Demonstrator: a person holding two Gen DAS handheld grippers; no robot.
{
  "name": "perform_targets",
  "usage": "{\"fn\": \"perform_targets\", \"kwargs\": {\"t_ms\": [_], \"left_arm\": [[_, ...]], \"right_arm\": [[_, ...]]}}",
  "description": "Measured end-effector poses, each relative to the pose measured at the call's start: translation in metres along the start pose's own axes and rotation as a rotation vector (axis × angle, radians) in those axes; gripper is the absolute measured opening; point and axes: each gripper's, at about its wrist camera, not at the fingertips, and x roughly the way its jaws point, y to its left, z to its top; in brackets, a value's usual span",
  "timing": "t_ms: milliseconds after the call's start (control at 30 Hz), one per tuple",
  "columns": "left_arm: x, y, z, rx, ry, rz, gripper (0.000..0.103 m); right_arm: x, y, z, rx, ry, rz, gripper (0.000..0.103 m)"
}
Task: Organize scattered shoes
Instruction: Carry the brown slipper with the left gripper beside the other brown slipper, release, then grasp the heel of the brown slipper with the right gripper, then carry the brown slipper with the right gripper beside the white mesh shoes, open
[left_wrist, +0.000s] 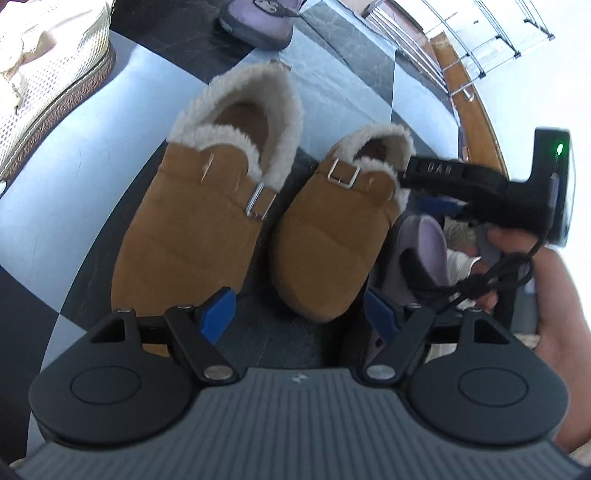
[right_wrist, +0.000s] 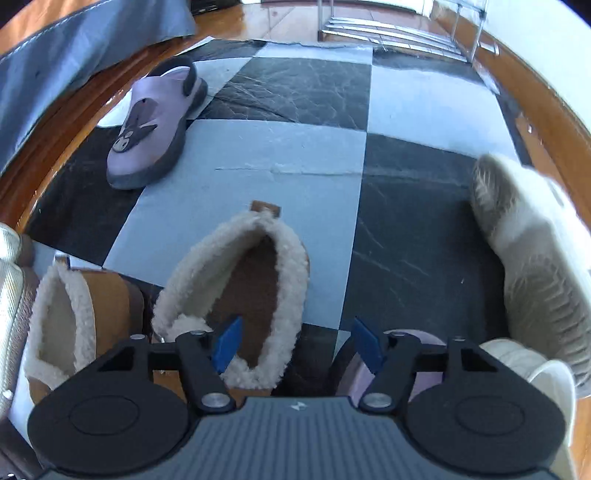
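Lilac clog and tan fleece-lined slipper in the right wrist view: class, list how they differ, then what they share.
The lilac clog is smooth with a dark sole and a cartoon face; the tan fleece-lined slipper has fluffy cream trim. The clog lies far off, alone; the slipper sits near beside its mate. Both rest on the checkered mat.

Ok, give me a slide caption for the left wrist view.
Open left gripper hovering over a pair of tan fleece-lined slippers set side by side on a checkered mat.
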Motion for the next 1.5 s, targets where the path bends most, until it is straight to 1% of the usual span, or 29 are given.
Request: {"fn": "perform_targets", "kwargs": {"t_ms": [67, 200, 333, 433, 467, 500, 533, 567, 600, 667, 733, 800, 867, 933, 1000, 1033, 1067, 1133, 1233, 1267, 1300, 1333, 1400, 1467, 1500], "left_arm": [[-0.001, -0.002, 0.000, 0.011, -0.002, 0.003, 0.076], [-0.009, -0.011, -0.004, 0.054, -0.014, 0.014, 0.075], [-0.004, -0.013, -0.005, 0.067, -0.008, 0.009, 0.075], [-0.001, -0.009, -0.004, 0.063, 0.002, 0.000, 0.075], [0.000, -0.008, -0.004, 0.062, 0.003, 0.001, 0.075], [0.001, -0.007, -0.004, 0.062, 0.004, 0.002, 0.075], [0.001, -0.006, -0.003, 0.058, 0.007, -0.001, 0.075], [0.002, -0.004, -0.002, 0.052, 0.012, -0.007, 0.076], [0.002, -0.002, -0.002, 0.045, 0.018, -0.015, 0.077], [0.002, 0.001, -0.003, 0.035, 0.033, -0.031, 0.077], [-0.001, 0.010, -0.010, -0.010, 0.073, -0.076, 0.077], [-0.007, 0.016, -0.016, -0.035, 0.098, -0.124, 0.077], [-0.018, 0.018, -0.023, -0.023, 0.102, -0.142, 0.077], [-0.031, 0.020, -0.029, -0.008, 0.097, -0.157, 0.077], [-0.053, 0.025, -0.040, 0.008, 0.087, -0.205, 0.078], [-0.061, 0.029, -0.045, 0.012, 0.082, -0.216, 0.079], [-0.071, 0.035, -0.052, 0.021, 0.075, -0.218, 0.079], [-0.089, 0.053, -0.067, 0.017, 0.060, -0.182, 0.080], [-0.105, 0.081, -0.084, -0.017, 0.056, -0.089, 0.080], [-0.110, 0.087, -0.086, -0.027, 0.049, -0.064, 0.080], [-0.116, 0.093, -0.087, -0.040, 0.037, -0.055, 0.080], [-0.120, 0.099, -0.086, -0.052, 0.028, -0.062, 0.080], [-0.126, 0.109, -0.083, -0.092, 0.014, -0.116, 0.082], [-0.123, 0.112, -0.083, -0.099, 0.025, -0.112, 0.082], [-0.122, 0.114, -0.084, -0.103, 0.032, -0.108, 0.082]], "right_arm": [[0.001, 0.000, 0.000, 0.009, -0.011, 0.004, 0.069], [0.014, 0.010, 0.002, -0.072, 0.003, -0.045, 0.070], [0.022, 0.012, 0.006, -0.075, 0.028, -0.033, 0.068], [0.030, 0.013, 0.007, -0.091, 0.051, -0.051, 0.068], [0.031, 0.013, 0.006, -0.095, 0.055, -0.054, 0.066], [0.032, 0.013, 0.006, -0.096, 0.058, -0.050, 0.047], [0.031, 0.012, 0.006, -0.083, 0.071, -0.027, 0.006], [0.030, 0.007, 0.007, -0.031, 0.087, 0.011, 0.009], [0.028, 0.001, 0.008, 0.032, 0.094, 0.041, 0.008], [0.019, -0.021, 0.010, 0.229, 0.102, 0.154, 0.007], [0.010, -0.042, 0.009, 0.374, 0.099, 0.269, 0.007], [0.002, -0.057, 0.007, 0.470, 0.098, 0.337, 0.007], [-0.011, -0.070, 0.006, 0.553, 0.087, 0.397, 0.007], [-0.018, -0.073, 0.005, 0.589, 0.087, 0.428, 0.008], [-0.024, -0.077, 0.004, 0.643, 0.094, 0.472, 0.008], [-0.025, -0.078, 0.003, 0.677, 0.103, 0.500, 0.008], [-0.027, -0.079, 0.003, 0.726, 0.120, 0.540, 0.008], [-0.029, -0.078, 0.002, 0.772, 0.143, 0.592, 0.009], [-0.038, -0.061, 0.005, 0.782, 0.170, 0.670, 0.009], [-0.042, -0.053, 0.006, 0.778, 0.178, 0.697, 0.009], [-0.045, -0.046, 0.007, 0.779, 0.187, 0.721, 0.009], [-0.047, -0.037, 0.008, 0.780, 0.201, 0.752, 0.009], [-0.050, -0.016, 0.010, 0.782, 0.232, 0.812, 0.009], [-0.048, 0.012, 0.015, 0.781, 0.274, 0.875, 0.010], [-0.047, 0.020, 0.017, 0.781, 0.282, 0.887, 0.010]]}}
